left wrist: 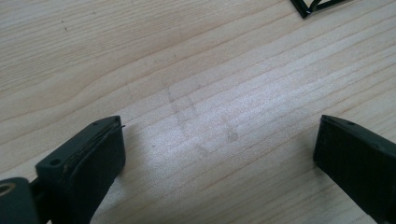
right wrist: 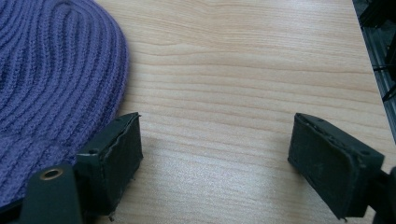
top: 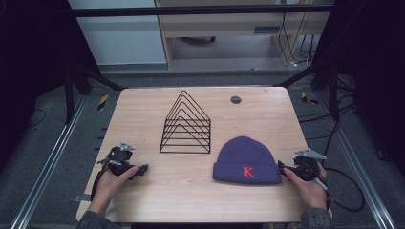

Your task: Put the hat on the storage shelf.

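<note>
A purple knit beanie (top: 247, 161) with a red letter K lies flat on the wooden table (top: 143, 107), front right of centre. Behind it to the left stands a black wire rack (top: 186, 126) of triangular loops. My right gripper (top: 282, 168) rests just right of the beanie's cuff, open, with bare wood between its jaws; in the right gripper view (right wrist: 215, 154) the beanie (right wrist: 56, 79) lies beside the left jaw. My left gripper (top: 142, 170) sits near the table's front left, open over bare wood (left wrist: 219, 149). A corner of the rack (left wrist: 310, 5) shows at the top.
A small dark round grommet (top: 236, 99) sits in the table near its far edge. Metal rails (top: 45, 162) and cables (top: 348, 191) run along the floor on both sides. Shelving and wires stand beyond the table's far edge.
</note>
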